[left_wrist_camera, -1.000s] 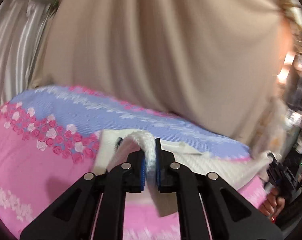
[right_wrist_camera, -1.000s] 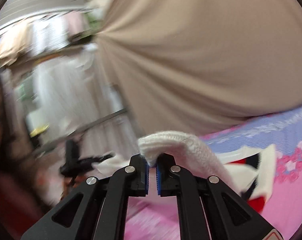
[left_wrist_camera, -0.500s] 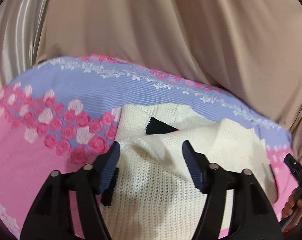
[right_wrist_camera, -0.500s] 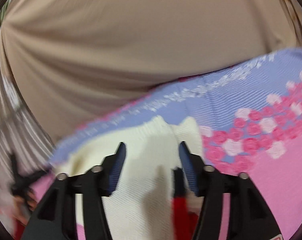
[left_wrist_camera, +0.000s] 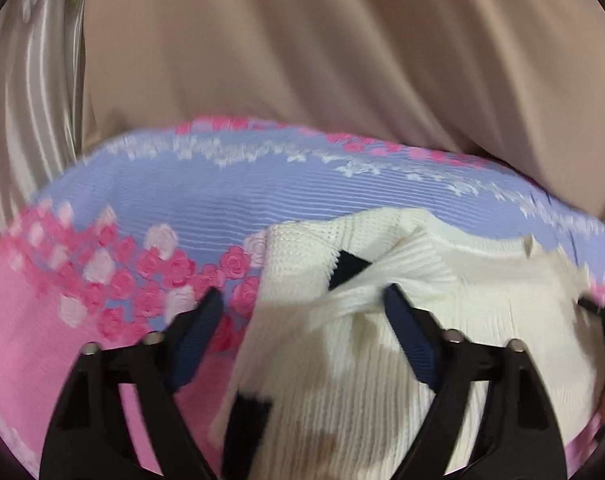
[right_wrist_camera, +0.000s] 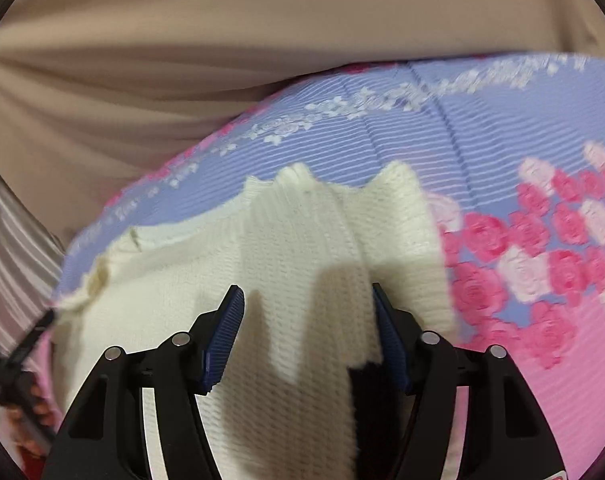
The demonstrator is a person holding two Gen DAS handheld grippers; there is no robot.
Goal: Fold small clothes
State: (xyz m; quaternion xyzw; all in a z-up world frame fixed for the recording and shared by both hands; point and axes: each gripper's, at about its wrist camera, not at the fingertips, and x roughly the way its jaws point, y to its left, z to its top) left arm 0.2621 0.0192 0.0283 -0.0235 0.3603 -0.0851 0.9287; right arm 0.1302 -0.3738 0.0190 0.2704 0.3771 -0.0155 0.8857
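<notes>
A small cream knitted sweater (left_wrist_camera: pixel 442 300) with black patches lies folded on a pink and lilac flowered bedspread (left_wrist_camera: pixel 142 220). My left gripper (left_wrist_camera: pixel 302 312) is open above its left edge, fingers spread, holding nothing. In the right wrist view the same sweater (right_wrist_camera: pixel 282 248) lies under my right gripper (right_wrist_camera: pixel 308 304), which is open and empty above its right part. A black patch (right_wrist_camera: pixel 366 380) shows near the right finger.
A beige curtain (left_wrist_camera: pixel 322 48) hangs behind the bed, also in the right wrist view (right_wrist_camera: pixel 182 40). The bedspread (right_wrist_camera: pixel 522 160) runs to the right. The other gripper's black tip (right_wrist_camera: pixel 26 344) shows at the far left edge.
Both grippers were shut on the lifted sweater edge a second ago. They have opened and let it go, and the sweater now lies folded flat on the bedspread.
</notes>
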